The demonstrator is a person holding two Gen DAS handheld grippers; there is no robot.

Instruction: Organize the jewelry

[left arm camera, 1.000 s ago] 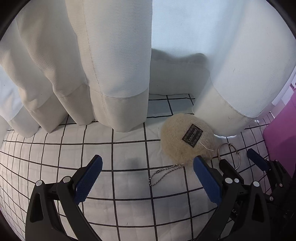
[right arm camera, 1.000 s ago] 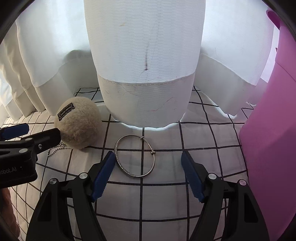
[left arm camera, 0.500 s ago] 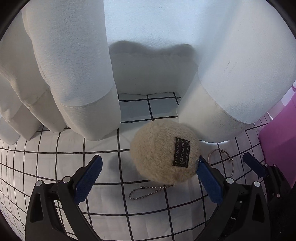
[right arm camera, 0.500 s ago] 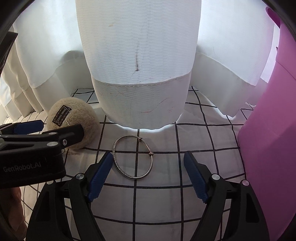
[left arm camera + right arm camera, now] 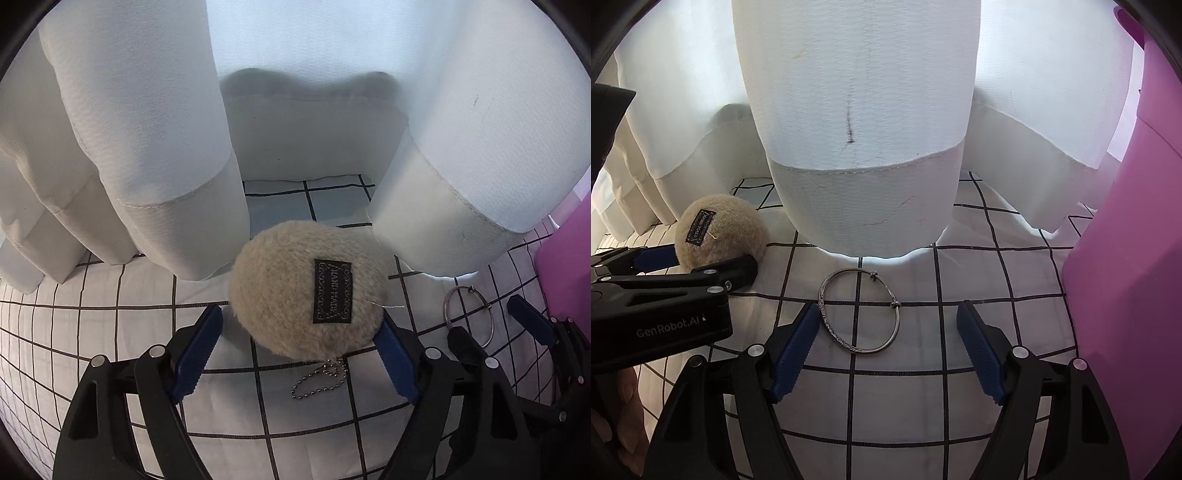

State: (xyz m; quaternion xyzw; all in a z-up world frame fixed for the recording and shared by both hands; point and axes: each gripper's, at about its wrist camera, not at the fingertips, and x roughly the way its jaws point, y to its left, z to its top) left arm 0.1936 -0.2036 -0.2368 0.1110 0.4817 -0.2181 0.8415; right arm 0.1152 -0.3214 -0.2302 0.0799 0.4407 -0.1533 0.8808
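Observation:
A beige fluffy pompom (image 5: pixel 288 295) with a black "hand made" label and a short ball chain (image 5: pixel 317 380) lies on the gridded cloth. My left gripper (image 5: pixel 297 325) straddles it and its jaws are closing; the blue pads sit at the pompom's sides without squeezing it. In the right wrist view the pompom (image 5: pixel 720 229) shows behind the left gripper (image 5: pixel 705 258). A thin silver bangle (image 5: pixel 831 326) lies flat between the jaws of my right gripper (image 5: pixel 886 315), which are closing. The left pad is close to its rim, the right pad well off. The bangle (image 5: pixel 447 310) and right gripper (image 5: pixel 485 317) also show at the left wrist view's right edge.
White curtain folds (image 5: pixel 857 147) hang down to the cloth just behind both objects. A tall pink container (image 5: pixel 1126 295) stands close on the right. The white cloth with black grid lines (image 5: pixel 886 406) covers the surface. A person's hand (image 5: pixel 620 406) shows at the lower left.
The left gripper has moved forward to the pompom, which went from its right side to between its jaws, and the jaws have narrowed. The right gripper has stayed over the bangle.

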